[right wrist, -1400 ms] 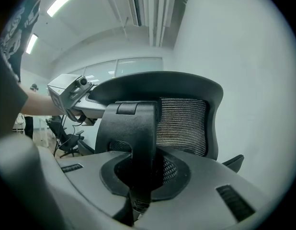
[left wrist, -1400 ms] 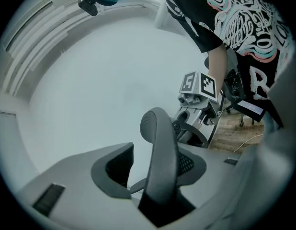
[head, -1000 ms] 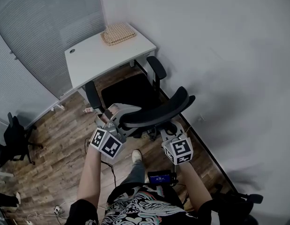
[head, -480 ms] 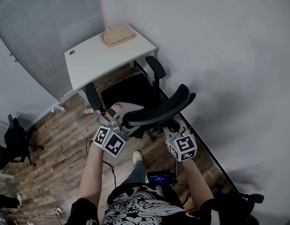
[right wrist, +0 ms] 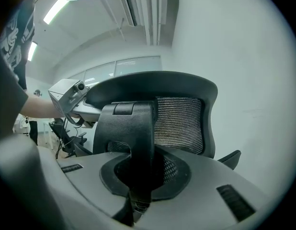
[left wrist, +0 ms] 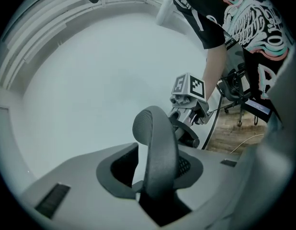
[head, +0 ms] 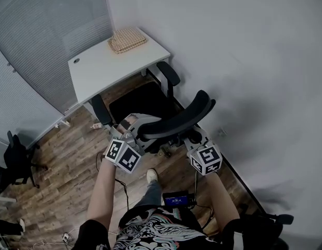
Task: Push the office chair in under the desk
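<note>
In the head view, the chair (head: pixel 174 120) stood at mid-frame, its seat just below the front edge of the desk (head: pixel 98 72) at upper left and its back toward the person. A woven mat (head: pixel 128 38) lay on the desk's far corner. The left gripper (head: pixel 135 137) met the left end of the chair's curved top, and the right gripper (head: pixel 195 139) met the right end, beside the wall (head: pixel 244 61).

In the left gripper view, the padded rim (left wrist: pixel 156 147) of the chair's top rose at lower centre between the jaws, which had just been closing and clamped it.

In the right gripper view, a black post (right wrist: pixel 136 143) behind the mesh back stood at lower centre, pinched between nearly closed jaws.
</note>
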The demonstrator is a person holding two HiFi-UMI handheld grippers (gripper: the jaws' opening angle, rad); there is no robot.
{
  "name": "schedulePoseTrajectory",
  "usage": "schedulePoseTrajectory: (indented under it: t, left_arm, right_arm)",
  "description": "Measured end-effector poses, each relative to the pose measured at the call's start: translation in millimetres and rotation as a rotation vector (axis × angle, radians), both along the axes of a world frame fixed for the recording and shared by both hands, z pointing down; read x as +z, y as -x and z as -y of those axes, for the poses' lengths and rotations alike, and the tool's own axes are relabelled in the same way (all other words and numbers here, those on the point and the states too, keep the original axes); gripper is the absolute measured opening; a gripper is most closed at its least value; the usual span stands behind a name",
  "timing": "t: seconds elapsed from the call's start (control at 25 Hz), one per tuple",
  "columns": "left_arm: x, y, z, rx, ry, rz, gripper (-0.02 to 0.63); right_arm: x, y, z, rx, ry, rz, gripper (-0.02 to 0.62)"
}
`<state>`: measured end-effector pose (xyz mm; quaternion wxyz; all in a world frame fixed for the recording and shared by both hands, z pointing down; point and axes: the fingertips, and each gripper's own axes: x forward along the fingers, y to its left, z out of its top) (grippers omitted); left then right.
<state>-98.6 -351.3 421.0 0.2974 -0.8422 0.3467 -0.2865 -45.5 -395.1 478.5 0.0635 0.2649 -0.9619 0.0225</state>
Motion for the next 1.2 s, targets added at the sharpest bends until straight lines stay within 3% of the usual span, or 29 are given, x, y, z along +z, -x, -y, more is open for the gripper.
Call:
schedulePoseTrajectory:
  t: [0.36, 1.2]
  left_arm:
    - [1, -7, 12, 0.034, 0.025, -0.020, 0.172]
    - [-4, -9, 23, 0.026, 0.021, -0.035, 0.172]
  right_arm:
    - [0, -6, 17, -0.016, 0.004, 0.005, 0.042]
    - [-5, -9, 32, -0.024, 0.006, 0.018, 0.043]
